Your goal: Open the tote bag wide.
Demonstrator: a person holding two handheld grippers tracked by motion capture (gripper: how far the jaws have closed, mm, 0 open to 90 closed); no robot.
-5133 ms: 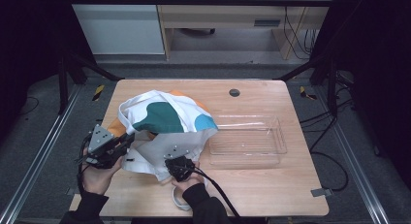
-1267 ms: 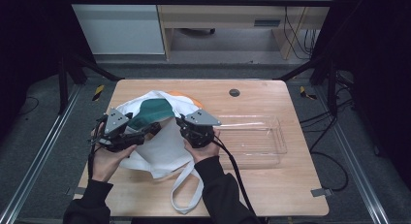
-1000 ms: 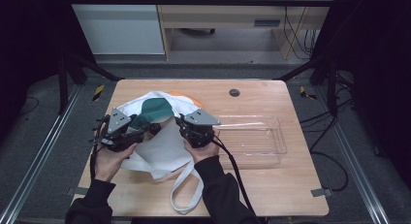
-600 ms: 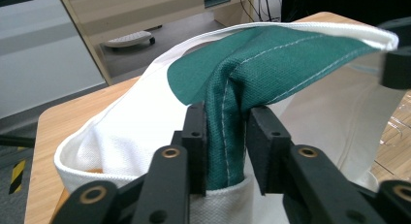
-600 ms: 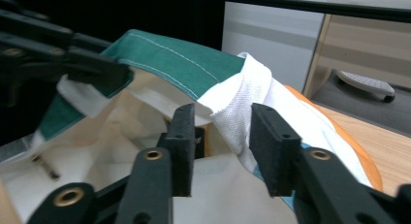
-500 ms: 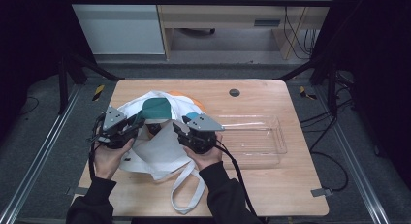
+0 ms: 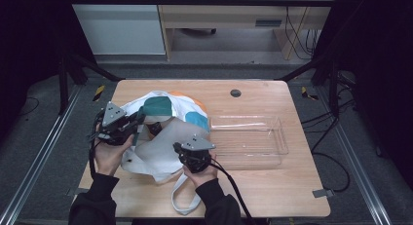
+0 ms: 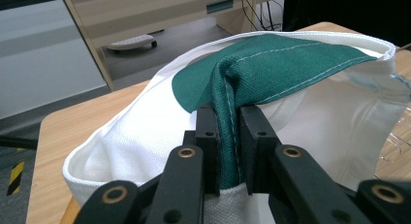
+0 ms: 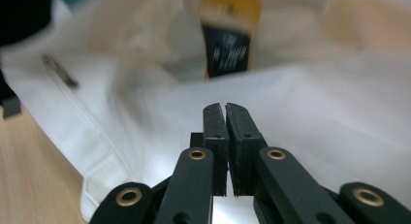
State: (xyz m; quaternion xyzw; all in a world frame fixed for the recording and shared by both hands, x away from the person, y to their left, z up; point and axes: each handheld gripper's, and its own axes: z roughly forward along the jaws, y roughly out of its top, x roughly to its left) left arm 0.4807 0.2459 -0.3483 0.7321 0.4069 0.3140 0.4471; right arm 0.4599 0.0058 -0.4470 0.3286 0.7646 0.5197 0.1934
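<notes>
Opening the bag

My left fingers [image 8: 228, 136] pinch the bag [image 7: 160, 137] rim. My right fingers [image 9: 225, 136], shut and empty, just pulled back.

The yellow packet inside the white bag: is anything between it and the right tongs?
Nothing visible blocks it. The right tongs, jaws together, sit over the bag's white near side, and the yellow packet shows past its edge. The left tongs hold the green rim up.
</notes>
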